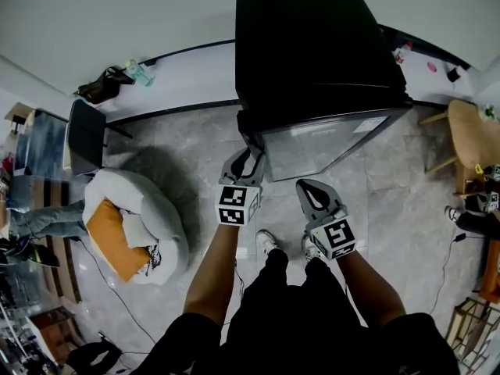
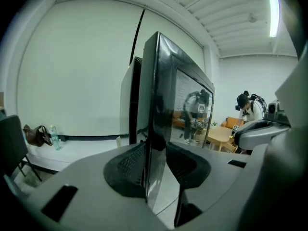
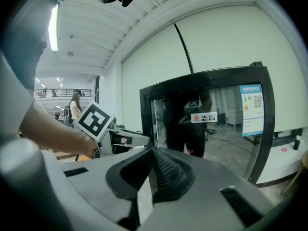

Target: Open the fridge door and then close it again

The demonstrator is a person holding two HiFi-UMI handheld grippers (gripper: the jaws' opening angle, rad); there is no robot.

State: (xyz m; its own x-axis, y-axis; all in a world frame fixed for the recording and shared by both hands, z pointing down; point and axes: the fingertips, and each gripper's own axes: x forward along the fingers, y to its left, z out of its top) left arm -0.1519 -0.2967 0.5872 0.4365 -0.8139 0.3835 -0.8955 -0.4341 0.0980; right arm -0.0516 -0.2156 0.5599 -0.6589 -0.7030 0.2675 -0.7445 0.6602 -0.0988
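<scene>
Your left gripper [image 1: 250, 158] is clamped on the free edge of the glass fridge door [image 1: 320, 143], which looks slightly ajar; gripping far from the hinge gives you swing leverage. Right gripper [image 1: 310, 192]: jaws together, empty, held clear of the door.

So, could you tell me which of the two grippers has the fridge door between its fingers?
The left gripper: its fingers clamp the fridge door by its edge, while the right gripper hangs shut and empty before the glass.
</scene>
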